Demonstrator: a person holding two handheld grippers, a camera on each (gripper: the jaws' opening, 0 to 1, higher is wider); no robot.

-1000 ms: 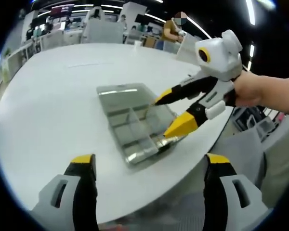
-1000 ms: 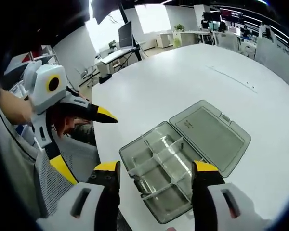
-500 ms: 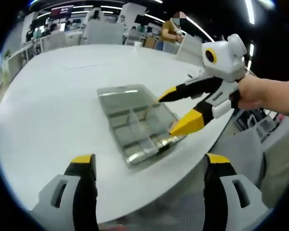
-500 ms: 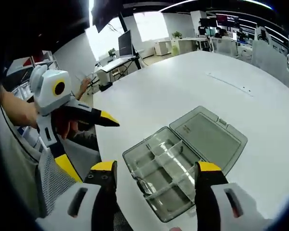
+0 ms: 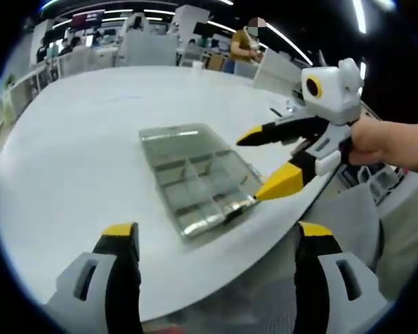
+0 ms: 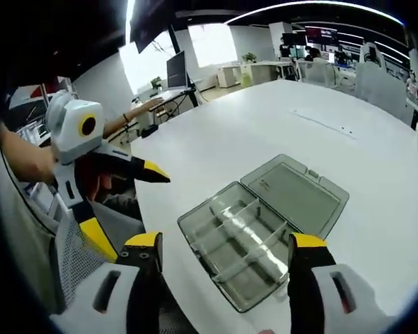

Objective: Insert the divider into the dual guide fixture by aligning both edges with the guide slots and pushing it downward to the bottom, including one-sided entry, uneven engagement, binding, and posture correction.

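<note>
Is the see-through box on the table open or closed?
Open. The clear grey plastic compartment box has its hinged lid lying flat on the white table, showing the dividers inside.

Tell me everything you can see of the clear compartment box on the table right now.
The compartment box is clear, grey-tinted plastic and lies flat on the white table, near its edge. Its hinged lid is open and laid back flat on the table. Dividers split the tray into several compartments; their contents cannot be made out. The left gripper and right gripper are open and hold nothing; neither touches the box.
</note>
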